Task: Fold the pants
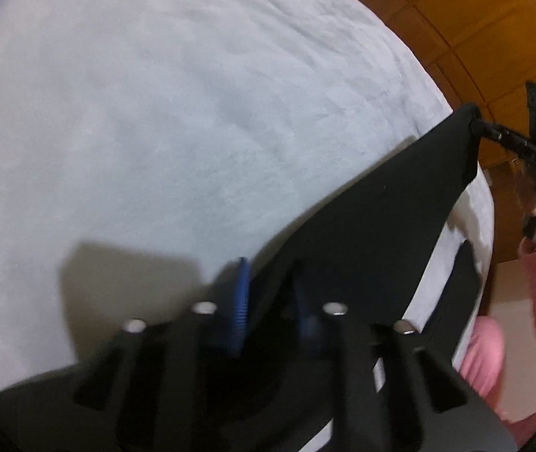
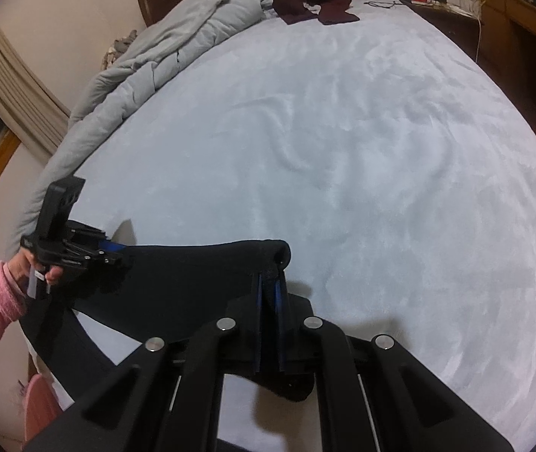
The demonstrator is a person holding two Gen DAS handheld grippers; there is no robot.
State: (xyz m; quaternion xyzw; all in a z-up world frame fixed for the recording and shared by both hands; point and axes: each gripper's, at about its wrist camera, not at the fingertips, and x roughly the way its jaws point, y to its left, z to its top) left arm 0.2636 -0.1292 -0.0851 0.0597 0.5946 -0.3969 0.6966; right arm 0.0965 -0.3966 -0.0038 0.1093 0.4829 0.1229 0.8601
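Nearest the left wrist lens, the left gripper (image 1: pixel 268 293) has its blue-padded fingers drawn in on an edge of the black pants (image 1: pixel 362 218), the cloth running between them; the picture is blurred there, so how much is caught is hard to say. In the right wrist view the right gripper (image 2: pixel 270 293) is likewise pinched close, its pads nearly together with a rolled hem of the pants (image 2: pixel 200 275) bunched over the tips. Between the two tools the cloth hangs stretched in a dark band above the near edge of the bed (image 2: pixel 343 150) — part of it trails down over the side, off the mattress. Each gripper also shows in the other's view: the right one at the far corner of the cloth (image 1: pixel 475 120), the left one in a pink-sleeved hand (image 2: pixel 117 252). Further out the pale sheet lies bare and lightly wrinkled; beyond it a grey duvet (image 2: pixel 177 41) is heaped along the far left side, and a dark red garment (image 2: pixel 317 5) sits near the headboard. This looks like the start of the job — the pants lifted by one edge, not yet spread or folded. The next move probably calls for carrying both grips forward together, keeping the span taut and level, so the cloth lands flat on the open sheet before any fold; slack or uneven height would likely leave it bunched.
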